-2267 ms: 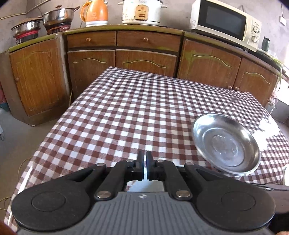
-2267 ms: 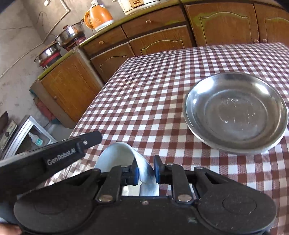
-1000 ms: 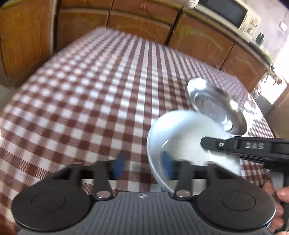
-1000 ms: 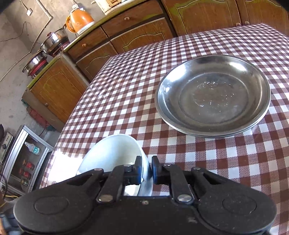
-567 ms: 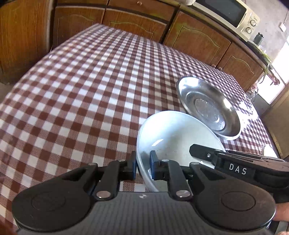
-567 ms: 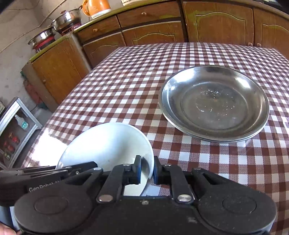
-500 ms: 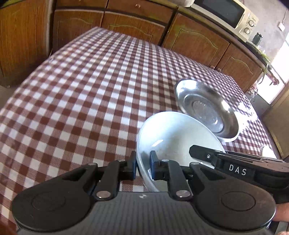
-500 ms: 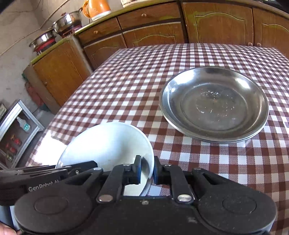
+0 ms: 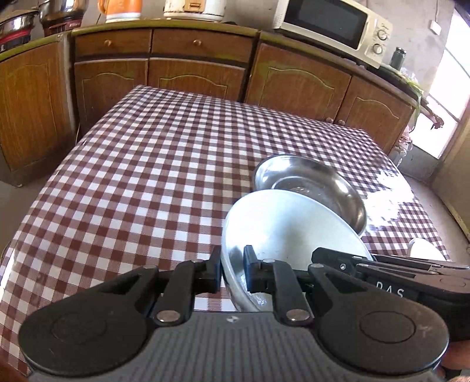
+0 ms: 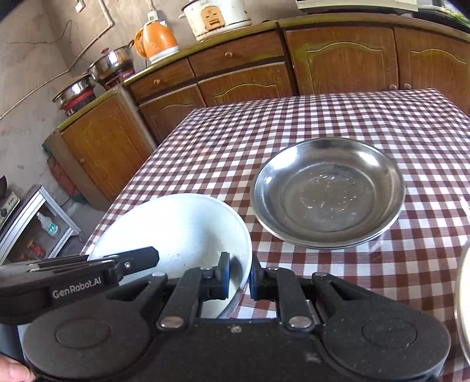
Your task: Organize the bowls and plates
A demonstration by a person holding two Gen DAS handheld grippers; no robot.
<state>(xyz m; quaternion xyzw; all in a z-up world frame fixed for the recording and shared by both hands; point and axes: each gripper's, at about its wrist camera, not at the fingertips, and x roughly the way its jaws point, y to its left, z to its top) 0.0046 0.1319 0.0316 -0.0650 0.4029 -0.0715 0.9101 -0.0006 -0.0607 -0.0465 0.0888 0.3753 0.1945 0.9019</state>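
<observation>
**White bowl pinched by both grippers above the checked table**

Left wrist: the left gripper [image 9: 232, 271] is clamped on the white bowl's [image 9: 289, 227] near rim, before the steel plate [image 9: 311, 183].

Right wrist: the right gripper [image 10: 238, 279] grips the opposite rim over the checked tablecloth [image 10: 205, 152].

White bowl gripped on both sides above a checked tabletop

The right gripper [image 10: 238, 276] pinches the right rim of the white bowl [image 10: 176, 229], near the tabletop's [image 10: 293, 123] left front edge; the left gripper [image 10: 129, 264] reaches in over its left rim. A steel plate [image 10: 329, 191] lies just beyond, apart from the bowl. Behind stand wooden cabinets [image 10: 243, 76], an orange kettle [image 10: 155, 41] and a rice cooker [image 10: 217, 17].
</observation>
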